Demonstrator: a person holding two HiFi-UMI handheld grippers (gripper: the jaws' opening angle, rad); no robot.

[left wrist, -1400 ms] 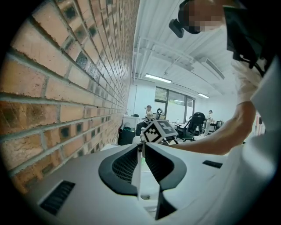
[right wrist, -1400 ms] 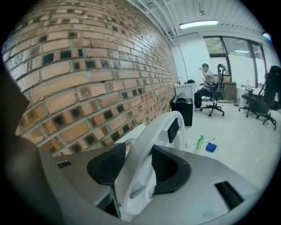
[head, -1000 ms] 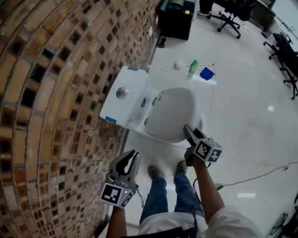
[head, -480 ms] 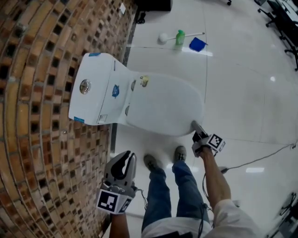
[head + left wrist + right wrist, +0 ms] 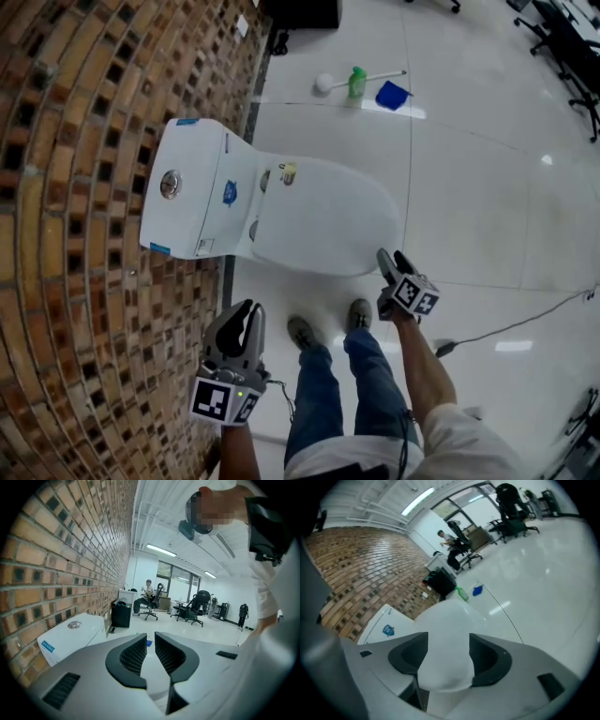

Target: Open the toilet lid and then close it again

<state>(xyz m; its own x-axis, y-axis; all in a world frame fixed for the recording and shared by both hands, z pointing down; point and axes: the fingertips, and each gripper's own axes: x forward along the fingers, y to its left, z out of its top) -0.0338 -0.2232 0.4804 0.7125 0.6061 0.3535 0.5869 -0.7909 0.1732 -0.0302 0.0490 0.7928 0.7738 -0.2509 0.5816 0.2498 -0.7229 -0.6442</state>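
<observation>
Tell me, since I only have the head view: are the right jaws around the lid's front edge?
Observer: The right gripper view shows the right gripper with its jaws apart. They have just been opening, and the toilet lid, which is down, shows in the gap. I can't confirm contact.
Operator: And the left one?
Observer: The left gripper has its jaws shut on nothing. It is aimed past the tank into the room.

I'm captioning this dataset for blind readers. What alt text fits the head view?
Seen from above, a white toilet with its lid closed stands against a brick wall; the right gripper, fingers just opening, straddles the lid's front edge. The left gripper hangs shut beside the wall.
</observation>
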